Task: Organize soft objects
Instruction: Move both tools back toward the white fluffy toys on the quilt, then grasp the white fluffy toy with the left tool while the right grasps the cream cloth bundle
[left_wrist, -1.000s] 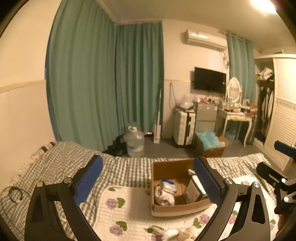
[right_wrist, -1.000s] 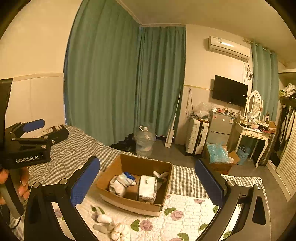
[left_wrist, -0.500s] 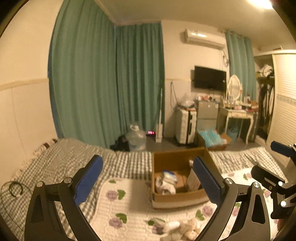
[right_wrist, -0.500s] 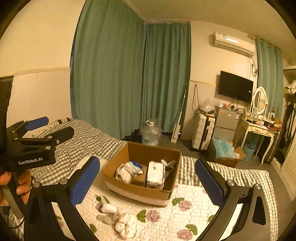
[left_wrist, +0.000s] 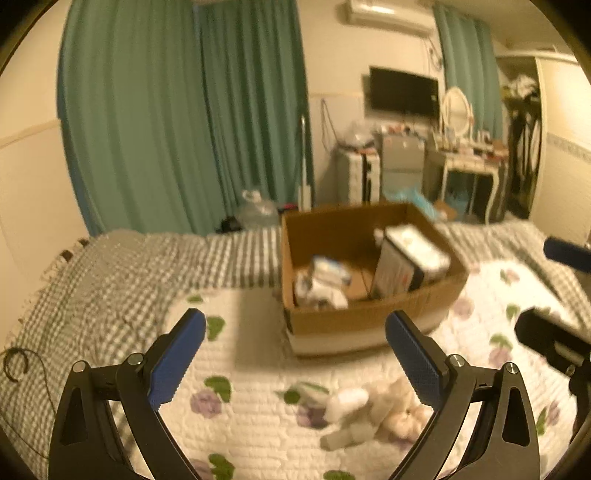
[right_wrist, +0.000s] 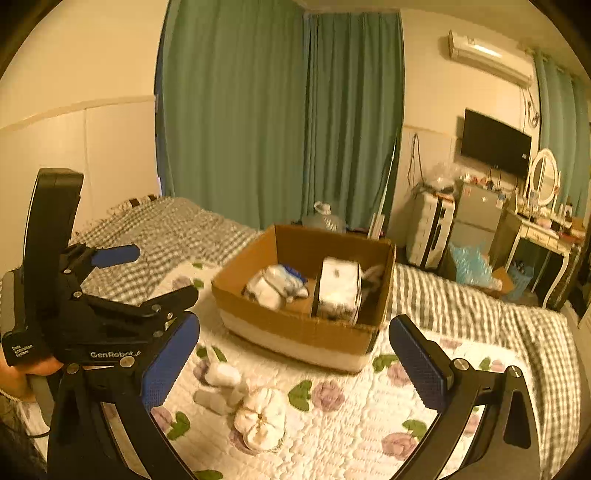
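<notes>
Soft white toys (right_wrist: 243, 400) lie bunched on the floral quilt (right_wrist: 332, 435).

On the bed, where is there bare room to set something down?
Free: the checked blanket left of the cardboard box, and the floral quilt between the box front and the right gripper. Crowded: the box's inside, and the quilt by the soft toys at front left.

- I see a cardboard box (right_wrist: 295, 332), open at the top, standing on the flowered quilt.
- Inside it lie rolled white socks (right_wrist: 275, 286) on the left and an upright white pouch (right_wrist: 338, 293) on the right.
- Near its front, some loose white soft pieces (right_wrist: 238, 400) lie on the quilt, one a round bundle (right_wrist: 260, 419).
</notes>
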